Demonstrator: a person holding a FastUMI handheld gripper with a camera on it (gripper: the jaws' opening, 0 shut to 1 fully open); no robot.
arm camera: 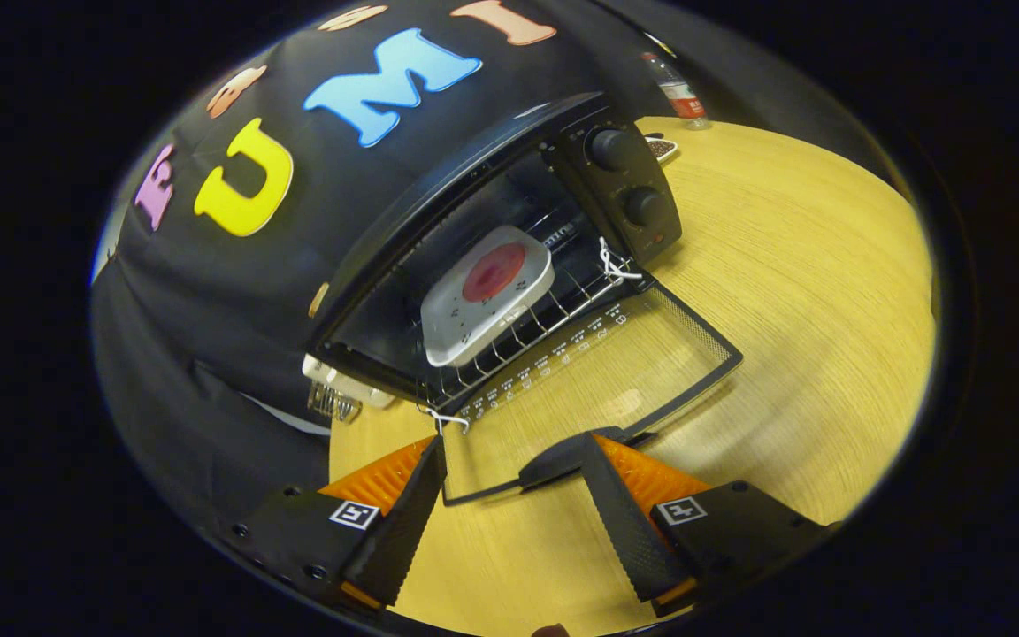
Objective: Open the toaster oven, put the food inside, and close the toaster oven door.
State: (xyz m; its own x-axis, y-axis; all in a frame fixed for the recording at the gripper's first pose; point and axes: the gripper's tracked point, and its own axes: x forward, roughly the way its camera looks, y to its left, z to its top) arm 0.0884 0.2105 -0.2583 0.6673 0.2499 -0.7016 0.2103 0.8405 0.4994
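Observation:
The black toaster oven [474, 168] stands on the wooden table with its glass door [598, 372] folded down flat toward me. Inside, on the wire rack [527, 327], rests a white square plate [485, 296] carrying a round red piece of food [494, 272]. The door's black handle [567, 458] lies along the door's near edge, right between my fingers. My gripper [509, 495] is open, its fingers spread to either side of the handle, with the right fingertip close against it and the left one apart from it. Nothing is held.
Two knobs [629, 177] sit on the oven's control panel at the right. A plastic bottle [678, 93] and a small dish [662, 148] stand behind the oven. A white object with a wire part [337, 389] lies at the oven's left corner. Bare table [810, 292] spreads rightward.

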